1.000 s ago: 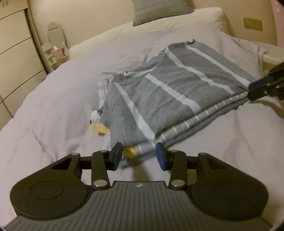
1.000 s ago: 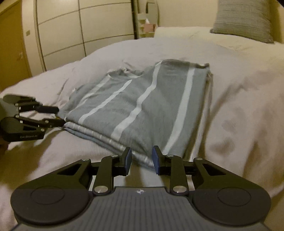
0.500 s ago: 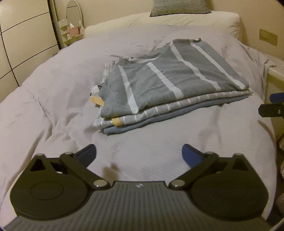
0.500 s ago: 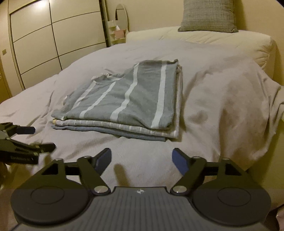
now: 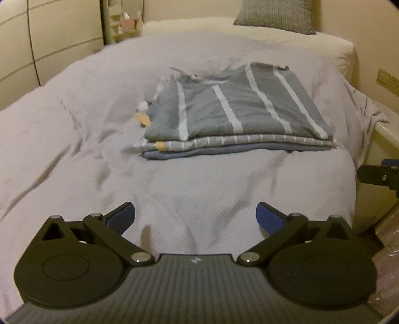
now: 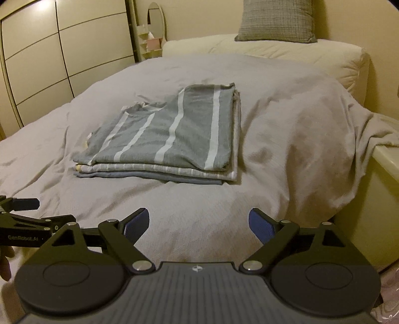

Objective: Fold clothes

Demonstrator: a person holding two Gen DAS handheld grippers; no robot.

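Nearest, the left hand-held gripper [image 5: 195,218] and right hand-held gripper [image 6: 199,224] have both just been opening; their jaws stand spread with nothing between them, above the bed [image 5: 62,154]. Farther on, the folded clothes [image 5: 234,117] lie stacked mid-bed. Beyond sits a pillow [image 6: 275,21].

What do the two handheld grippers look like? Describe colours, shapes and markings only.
The left gripper and the right gripper look alike: a ribbed dark grey body bearing a small white logo, two round black discs at its sides, black linkage arms with silver pivot pins, and blue pads on the fingertips. In the right wrist view, the left one's side shows pale lettering.
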